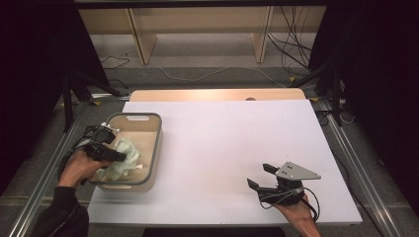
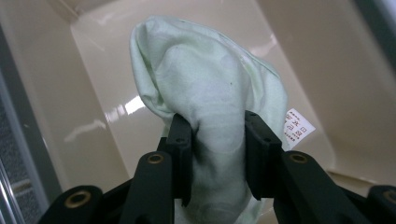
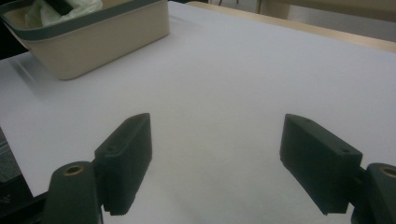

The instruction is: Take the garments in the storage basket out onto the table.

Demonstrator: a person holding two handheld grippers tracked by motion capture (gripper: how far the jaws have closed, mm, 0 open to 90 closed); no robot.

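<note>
High view, your left tongs (image 1: 117, 157): you hold them over the near part of the beige bin (image 1: 157, 143), which stands at the left of the white worktop (image 1: 232, 143); their tips are buried in the pale green cloth (image 1: 124, 157), so from here you cannot judge the grip.
High view, cloth: it lies bunched inside the bin, against the near wall; your left hand (image 1: 79, 167) hides part of it.
High view, your right tongs (image 1: 261, 176): they hover at the near right of the worktop, well apart from the bin, jaws spread and holding nothing; the grey plate on top covers part of the body.
Left gripper view, grip: the left tongs (image 2: 219, 140) are closed onto a fold of the cloth (image 2: 205, 79), which bulges up between and beyond the two jaws.
Left gripper view, label: a small white tag (image 2: 298, 126) sticks out at the cloth's right edge, printed with reddish characters too small for you to read.
Left gripper view, bin: its glossy beige floor and walls (image 2: 84, 84) surround the cloth; the rim is cut off.
Right gripper view, your right tongs (image 3: 217, 163): wide apart over bare worktop (image 3: 243, 74), nothing between them.
Right gripper view, bin (image 3: 102, 37): it sits far off at the upper left, cut off by the frame, with a bit of cloth (image 3: 84, 7) above its grey rim.
</note>
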